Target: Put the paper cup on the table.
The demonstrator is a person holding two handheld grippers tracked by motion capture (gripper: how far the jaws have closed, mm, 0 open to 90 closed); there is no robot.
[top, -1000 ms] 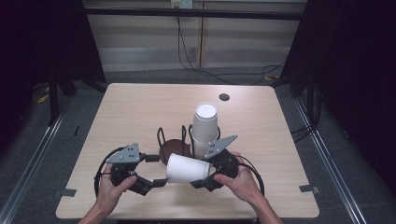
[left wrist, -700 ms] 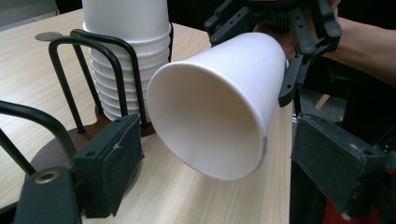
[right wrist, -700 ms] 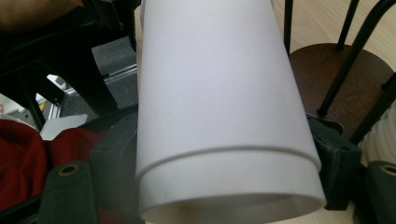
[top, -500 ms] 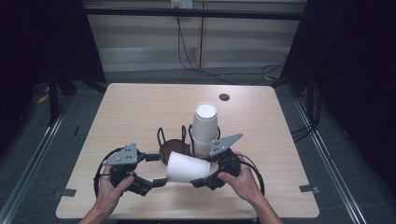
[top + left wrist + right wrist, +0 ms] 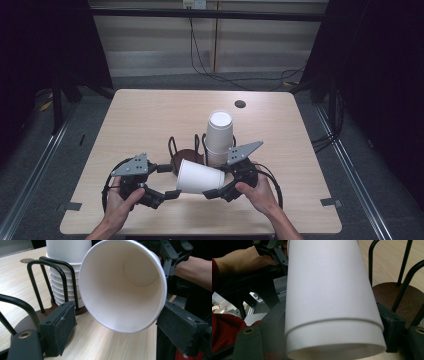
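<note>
Lying on its side above the table's point(image 5: 150, 115) near half, a white paper cup point(image 5: 200, 176) is held between the two grippers. At left, the left gripper point(image 5: 170, 194) is seen with its jaws spread wide on either side of the cup's open mouth, touching nothing. At centre, a dark holder point(image 5: 187, 156) with black wire loops is shown, its left bay vacant. At right, the right gripper point(image 5: 216, 192) is clamped on the cup's base end, and a cup stack point(image 5: 219, 137) stands in the holder's right bay. The cup is judged to be already separated from the stack; its handover or placement is judged to remain. Open tabletop is available to the left and far side, while the wire loops and stack crowd the space just beyond the cup.
</note>
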